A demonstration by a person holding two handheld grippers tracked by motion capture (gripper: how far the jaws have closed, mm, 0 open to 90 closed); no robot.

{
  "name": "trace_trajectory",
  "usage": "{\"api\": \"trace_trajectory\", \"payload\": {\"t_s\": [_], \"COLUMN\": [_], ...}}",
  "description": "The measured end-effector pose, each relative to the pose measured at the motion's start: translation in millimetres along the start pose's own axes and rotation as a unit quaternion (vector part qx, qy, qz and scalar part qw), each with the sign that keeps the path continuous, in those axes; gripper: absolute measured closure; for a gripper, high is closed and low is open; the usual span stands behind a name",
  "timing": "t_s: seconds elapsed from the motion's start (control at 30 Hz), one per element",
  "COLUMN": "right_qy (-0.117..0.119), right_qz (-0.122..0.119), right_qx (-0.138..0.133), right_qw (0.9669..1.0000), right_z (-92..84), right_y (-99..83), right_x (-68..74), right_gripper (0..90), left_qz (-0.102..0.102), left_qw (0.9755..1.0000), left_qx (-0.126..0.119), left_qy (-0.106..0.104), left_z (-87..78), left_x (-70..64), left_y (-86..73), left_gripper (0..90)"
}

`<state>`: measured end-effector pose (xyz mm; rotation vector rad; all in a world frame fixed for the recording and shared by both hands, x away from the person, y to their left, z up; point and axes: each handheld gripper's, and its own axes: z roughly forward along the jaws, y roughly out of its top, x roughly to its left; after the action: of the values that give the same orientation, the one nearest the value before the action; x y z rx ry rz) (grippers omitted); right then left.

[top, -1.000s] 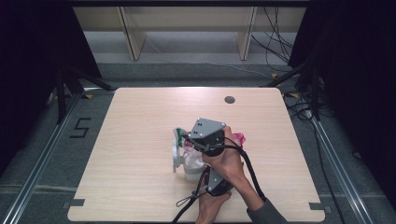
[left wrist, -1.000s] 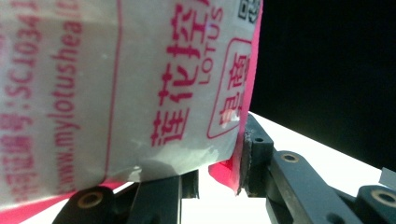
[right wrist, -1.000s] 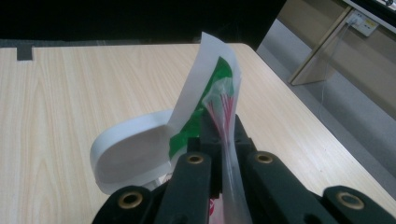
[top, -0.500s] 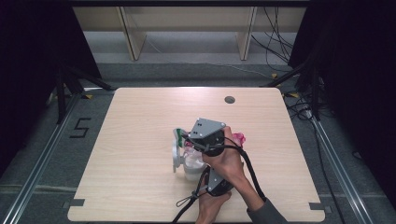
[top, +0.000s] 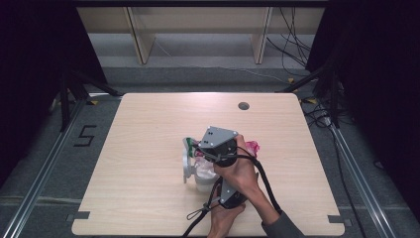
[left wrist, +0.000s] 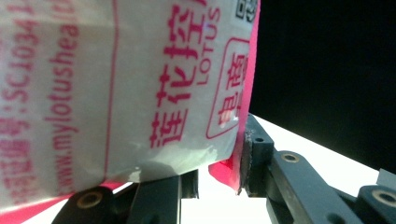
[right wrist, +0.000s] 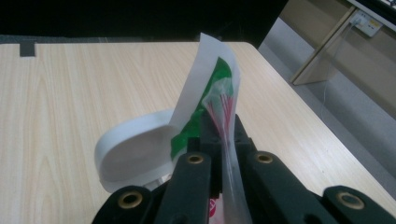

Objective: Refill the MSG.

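Packet (top: 198,163) of white plastic with pink print sits on the counter (top: 148,129) under both grippers, seemingly being opened; no tear visible yet. From above, the right gripper (top: 198,148) hangs over its green-edged top. The left gripper (left wrist: 219,175) clamps the packet's lower body, jaws partly closed (printed "LOTUS"). The right gripper view has closed jaws pinching the thin top flap, a white tape roll (right wrist: 135,149) just beyond.

High camera steeply down on the table (top: 148,148); two tongs-mounted cameras close on the shared bag (left wrist: 116,84).
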<state>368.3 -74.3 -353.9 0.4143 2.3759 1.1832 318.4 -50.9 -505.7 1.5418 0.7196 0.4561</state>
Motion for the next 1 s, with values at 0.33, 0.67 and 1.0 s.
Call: {"api": "trace_trajectory", "payload": {"t_s": [0.33, 0.67, 1.0], "right_qy": [0.0, -0.001, 0.001], "right_qz": [-0.002, -0.008, 0.005], "right_qx": [-0.004, -0.002, -0.004], "right_qw": [1.0, 1.0, 1.0], "right_z": [-1.4, -0.3, -2.1], "right_y": [0.4, 0.9, 0.6], "right_x": [-1.4, -1.0, -0.7], "right_gripper": [89.9, 89.8, 89.8], "left_qz": [-0.001, 0.002, 0.005], "left_qw": [1.0, 1.0, 1.0], "left_qx": [0.0, 0.001, 0.0], "left_qy": [-0.005, 0.002, 0.0], "left_z": [0.2, -0.5, -0.1], "left_x": [-0.4, -0.3, -0.1], "left_y": [0.7, 0.9, 1.1], "left_gripper": [72.1, 72.2, 72.5]}}
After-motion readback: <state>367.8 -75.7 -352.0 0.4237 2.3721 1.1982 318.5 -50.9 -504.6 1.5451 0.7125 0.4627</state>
